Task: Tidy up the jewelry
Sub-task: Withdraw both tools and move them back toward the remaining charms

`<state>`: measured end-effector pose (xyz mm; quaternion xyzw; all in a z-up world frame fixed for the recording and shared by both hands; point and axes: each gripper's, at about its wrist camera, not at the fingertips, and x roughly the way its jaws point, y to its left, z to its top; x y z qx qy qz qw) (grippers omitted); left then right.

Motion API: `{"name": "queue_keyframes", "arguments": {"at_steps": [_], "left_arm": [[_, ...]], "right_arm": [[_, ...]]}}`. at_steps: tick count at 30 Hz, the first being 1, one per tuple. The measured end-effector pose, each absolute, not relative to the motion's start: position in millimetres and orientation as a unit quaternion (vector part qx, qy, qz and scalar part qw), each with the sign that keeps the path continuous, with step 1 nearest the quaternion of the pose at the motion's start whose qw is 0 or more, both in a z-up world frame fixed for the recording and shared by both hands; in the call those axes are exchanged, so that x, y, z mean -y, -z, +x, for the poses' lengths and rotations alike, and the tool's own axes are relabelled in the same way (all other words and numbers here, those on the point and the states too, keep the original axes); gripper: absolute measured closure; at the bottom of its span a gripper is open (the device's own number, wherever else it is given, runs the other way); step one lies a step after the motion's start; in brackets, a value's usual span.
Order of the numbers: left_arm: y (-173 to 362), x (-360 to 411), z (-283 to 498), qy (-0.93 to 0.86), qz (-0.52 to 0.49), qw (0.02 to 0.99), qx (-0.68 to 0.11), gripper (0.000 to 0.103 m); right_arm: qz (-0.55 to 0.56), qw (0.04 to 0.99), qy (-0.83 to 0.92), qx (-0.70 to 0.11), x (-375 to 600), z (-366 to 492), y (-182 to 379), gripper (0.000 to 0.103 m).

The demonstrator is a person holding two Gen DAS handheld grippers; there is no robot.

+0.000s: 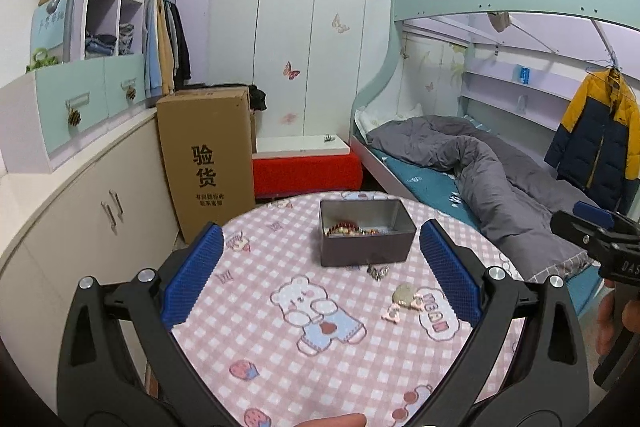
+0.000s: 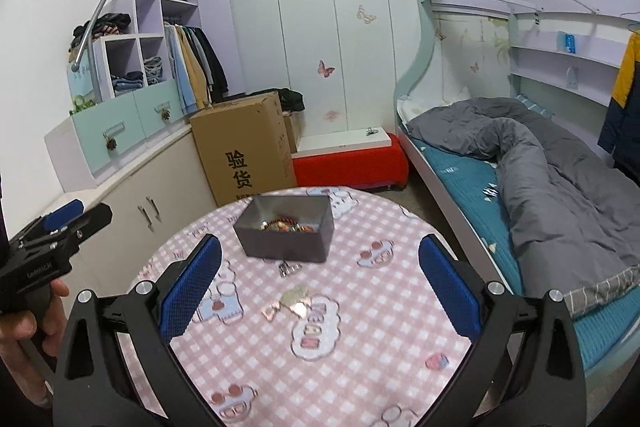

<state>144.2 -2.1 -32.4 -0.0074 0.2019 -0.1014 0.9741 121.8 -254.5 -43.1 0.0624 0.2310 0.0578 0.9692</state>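
Observation:
A grey box [image 1: 366, 245] with beaded jewelry [image 1: 346, 229] inside stands on a round table with a pink checked cloth [image 1: 280, 347]. In front of the box lie a small silver piece [image 1: 378, 271], a pale shell-like piece [image 1: 404, 294] and a pink clip [image 1: 391, 314]. My left gripper [image 1: 320, 275] is open and empty above the table, short of these pieces. My right gripper [image 2: 320, 279] is open and empty, with the box [image 2: 286, 233], silver piece [image 2: 289, 269] and shell-like piece [image 2: 296, 297] ahead of it. The right gripper's side shows in the left view [image 1: 600, 239].
A tall cardboard box [image 1: 206, 159] stands left of the table beside low cabinets [image 1: 100, 215]. A red bench [image 1: 306, 169] is behind the table. A bunk bed with a grey duvet [image 1: 500, 167] is at the right.

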Motion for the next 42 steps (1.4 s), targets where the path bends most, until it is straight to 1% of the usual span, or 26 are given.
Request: {"name": "queue_keyframes", "arguments": {"at_steps": [7, 13, 23, 30, 31, 32, 33, 34, 36, 38, 39, 42], "left_arm": [[59, -7, 125, 0.104, -0.027, 0.97, -0.217, 0.007], [90, 7, 134, 0.109, 0.002, 0.963, -0.248, 0.007], [150, 70, 184, 0.156, 0.091, 0.929, -0.324, 0.007], [183, 94, 227, 0.165, 0.103, 0.904, -0.38, 0.008], [187, 97, 232, 0.168, 0.103, 0.901, -0.386, 0.01], [190, 100, 235, 0.171, 0.105, 0.896, -0.395, 0.016], [194, 102, 237, 0.175, 0.104, 0.893, -0.402, 0.025], [199, 104, 242, 0.184, 0.099, 0.885, -0.416, 0.032], [202, 103, 245, 0.197, 0.084, 0.88, -0.423, 0.058], [200, 99, 245, 0.211, 0.067, 0.878, -0.423, 0.077], [200, 96, 245, 0.218, 0.058, 0.877, -0.424, 0.08], [199, 83, 245, 0.232, 0.027, 0.875, -0.424, 0.08]], "right_arm": [[0.052, 0.968, -0.048, -0.241, 254, 103, 63, 0.008], [0.044, 0.964, -0.046, -0.258, 252, 107, 79, 0.008], [0.045, 0.955, -0.035, -0.293, 261, 118, 106, 0.008], [0.044, 0.946, -0.031, -0.32, 268, 127, 123, 0.008], [0.044, 0.945, -0.03, -0.322, 268, 129, 125, 0.008], [0.044, 0.944, -0.03, -0.325, 269, 131, 128, 0.008], [0.045, 0.943, -0.03, -0.328, 270, 132, 130, 0.008], [0.045, 0.942, -0.03, -0.331, 271, 134, 132, 0.008], [0.045, 0.941, -0.03, -0.335, 272, 136, 135, 0.008], [0.044, 0.939, -0.031, -0.34, 271, 139, 138, 0.008], [0.042, 0.938, -0.032, -0.343, 270, 141, 139, 0.008], [0.033, 0.934, -0.038, -0.353, 265, 150, 145, 0.008]]}}
